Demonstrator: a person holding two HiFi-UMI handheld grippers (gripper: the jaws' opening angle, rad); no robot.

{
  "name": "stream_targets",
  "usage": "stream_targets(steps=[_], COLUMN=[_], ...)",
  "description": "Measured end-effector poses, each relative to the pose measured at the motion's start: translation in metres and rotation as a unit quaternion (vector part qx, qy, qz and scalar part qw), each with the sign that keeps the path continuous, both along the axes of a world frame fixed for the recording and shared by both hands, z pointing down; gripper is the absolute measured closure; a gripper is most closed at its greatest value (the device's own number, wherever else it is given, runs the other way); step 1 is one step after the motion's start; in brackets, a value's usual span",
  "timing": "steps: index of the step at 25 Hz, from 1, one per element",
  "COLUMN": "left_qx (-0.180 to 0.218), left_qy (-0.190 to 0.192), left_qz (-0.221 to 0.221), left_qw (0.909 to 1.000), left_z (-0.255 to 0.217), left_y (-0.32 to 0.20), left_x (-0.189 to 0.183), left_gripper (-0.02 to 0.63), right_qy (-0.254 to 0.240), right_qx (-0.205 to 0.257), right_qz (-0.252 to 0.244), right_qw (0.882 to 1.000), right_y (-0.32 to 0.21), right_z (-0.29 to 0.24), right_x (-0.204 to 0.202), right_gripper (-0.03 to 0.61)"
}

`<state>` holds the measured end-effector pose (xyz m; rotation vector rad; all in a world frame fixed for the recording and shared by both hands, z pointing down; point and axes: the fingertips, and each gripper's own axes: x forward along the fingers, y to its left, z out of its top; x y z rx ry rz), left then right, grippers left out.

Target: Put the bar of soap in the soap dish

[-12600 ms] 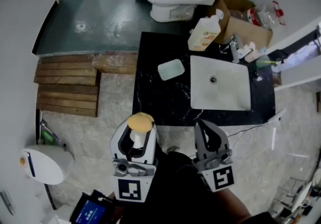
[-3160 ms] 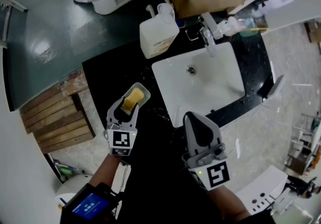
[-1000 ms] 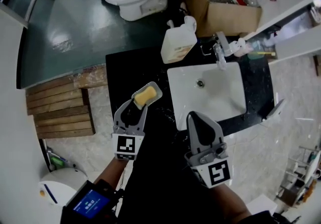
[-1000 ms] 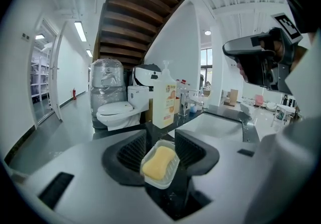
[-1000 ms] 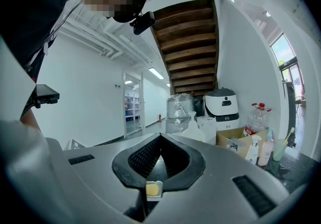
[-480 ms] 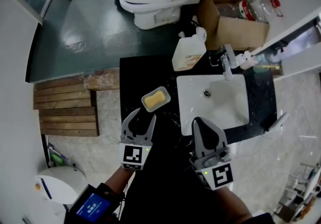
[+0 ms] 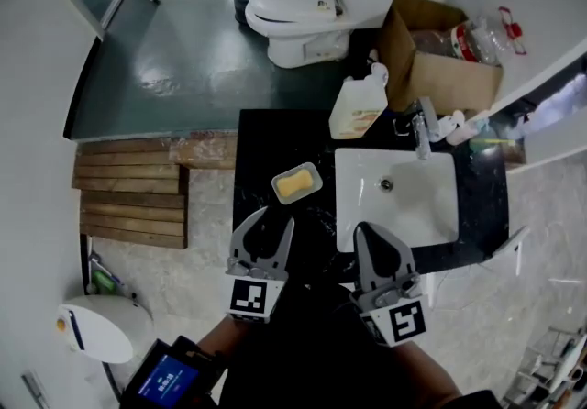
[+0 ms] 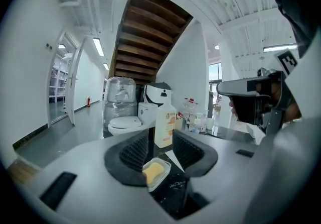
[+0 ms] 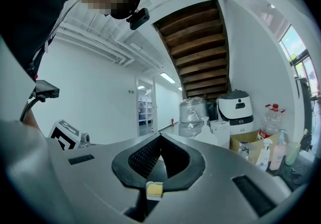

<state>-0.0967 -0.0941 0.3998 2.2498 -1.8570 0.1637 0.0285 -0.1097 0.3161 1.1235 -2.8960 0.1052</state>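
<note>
A yellow bar of soap (image 7: 294,184) lies in the pale soap dish (image 7: 312,174) on the black counter (image 7: 261,141), left of the sink. My left gripper (image 7: 273,220) hangs just short of the dish, at the counter's front edge. Its jaws stand apart and are closing, with nothing between them. In the left gripper view the soap (image 8: 153,171) and dish (image 8: 164,174) lie low ahead, past the left gripper (image 8: 160,140). My right gripper (image 7: 367,231) is shut and empty in front of the sink; the right gripper view shows its tips meeting (image 9: 160,137).
A white sink (image 7: 431,215) with a faucet (image 7: 423,127) fills the counter's right half. A large soap bottle (image 7: 358,109) stands at the back, a cardboard box (image 7: 440,59) behind it. A toilet (image 7: 293,8) is beyond; wooden steps (image 7: 133,196) lie left.
The left gripper has let go of the soap, now lying in the dish, and has drawn back toward the counter's front edge and risen. The right gripper has barely moved.
</note>
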Motion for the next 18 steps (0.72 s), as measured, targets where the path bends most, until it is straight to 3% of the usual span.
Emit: stream_targets(steps=[6, 11, 18], left_qx=[0.036, 0.051, 0.075], left_qy=[-0.037, -0.008, -0.017], left_qz=[0.024, -0.032, -0.068], left_qw=[0.9984, 0.9982, 0.9947], left_z=[-0.023, -0.038, -0.059], left_y=[0.017, 0.031, 0.047], left_x=[0.021, 0.011, 0.01], left_gripper=[0.475, 0.513, 0.537], right_qy=[-0.008, -0.021, -0.029], right_qx=[0.006, 0.015, 0.006], right_qz=[-0.017, -0.032, -0.049], right_qw=[1.0, 0.999, 0.998], right_y=[0.006, 0.008, 0.014], right_z=[-0.003, -0.008, -0.012], right_x=[0.001, 0.003, 0.004], right_gripper=[0.571, 0.571, 0.571])
